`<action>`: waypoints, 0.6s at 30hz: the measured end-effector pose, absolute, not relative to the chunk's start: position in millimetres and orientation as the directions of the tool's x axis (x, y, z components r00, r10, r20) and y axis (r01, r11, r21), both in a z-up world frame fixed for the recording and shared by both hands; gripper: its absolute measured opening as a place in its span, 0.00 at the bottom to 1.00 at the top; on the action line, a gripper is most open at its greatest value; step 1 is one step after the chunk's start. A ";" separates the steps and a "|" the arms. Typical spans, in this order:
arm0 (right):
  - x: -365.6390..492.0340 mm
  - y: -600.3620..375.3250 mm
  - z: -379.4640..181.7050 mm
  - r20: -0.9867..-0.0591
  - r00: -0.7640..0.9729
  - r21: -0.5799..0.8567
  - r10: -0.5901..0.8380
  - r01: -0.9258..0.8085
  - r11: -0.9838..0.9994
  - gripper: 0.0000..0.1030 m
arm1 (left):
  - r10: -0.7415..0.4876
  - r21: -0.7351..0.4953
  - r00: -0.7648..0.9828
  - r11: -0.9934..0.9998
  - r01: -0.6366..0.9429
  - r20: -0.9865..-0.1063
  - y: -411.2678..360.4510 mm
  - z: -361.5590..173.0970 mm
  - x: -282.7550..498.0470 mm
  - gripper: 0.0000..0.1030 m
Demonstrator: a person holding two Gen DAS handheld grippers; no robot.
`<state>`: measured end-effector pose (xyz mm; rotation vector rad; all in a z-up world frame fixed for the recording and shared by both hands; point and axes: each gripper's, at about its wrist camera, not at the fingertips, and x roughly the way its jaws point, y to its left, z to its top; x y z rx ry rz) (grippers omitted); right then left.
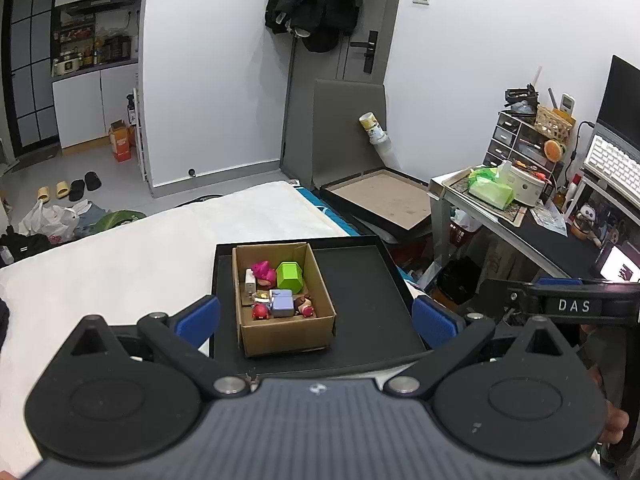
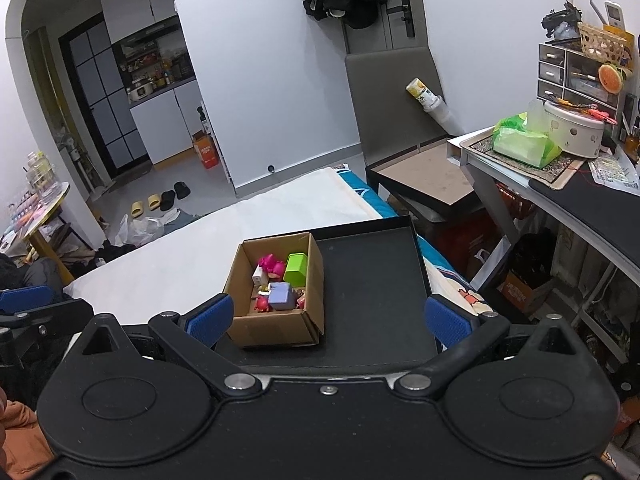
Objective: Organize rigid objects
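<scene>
Two claws, the left gripper (image 1: 316, 322) and right gripper (image 2: 328, 318), are both spread wide, holding nothing. Just ahead between the blue pads lies a shallow black tray (image 1: 360, 280), bearing an open brown cardboard box (image 1: 280, 332) toward its left. Inside: lilac block (image 1: 282, 303), green hexagonal block (image 1: 290, 276), pink figurine (image 1: 262, 270). Beyond, a white mattress (image 1: 140, 248).

A small studio home. A bed with a white mattress (image 1: 120, 248) fills the foreground. At 10 o'clock a kitchenette (image 1: 94, 46) holds crowded shelves and white cabinets, with slippers (image 1: 68, 189) on the floor below. At 12 o'clock coats (image 1: 316, 0) hang on the entry door. At 3 o'clock sits a cluttered desk (image 1: 520, 220) with a keyboard (image 1: 612, 168).
</scene>
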<state>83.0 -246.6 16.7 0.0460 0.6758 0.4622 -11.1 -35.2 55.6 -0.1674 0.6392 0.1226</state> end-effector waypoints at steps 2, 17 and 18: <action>81.9 -246.2 15.7 -0.593 0.680 0.188 0.431 -0.403 0.895 1.00 | 0.064 -0.118 0.795 0.979 -0.168 -0.603 -34.3 55.6 -11.6 0.99; 81.4 -244.7 14.1 -0.598 0.673 0.186 0.436 -0.413 0.891 1.00 | 0.062 -0.128 0.788 0.976 -0.177 -0.613 -31.0 55.8 -13.0 0.99; 81.1 -244.7 14.4 -0.598 0.672 0.186 0.436 -0.413 0.892 1.00 | 0.061 -0.131 0.788 0.976 -0.177 -0.612 -30.8 56.2 -13.4 0.99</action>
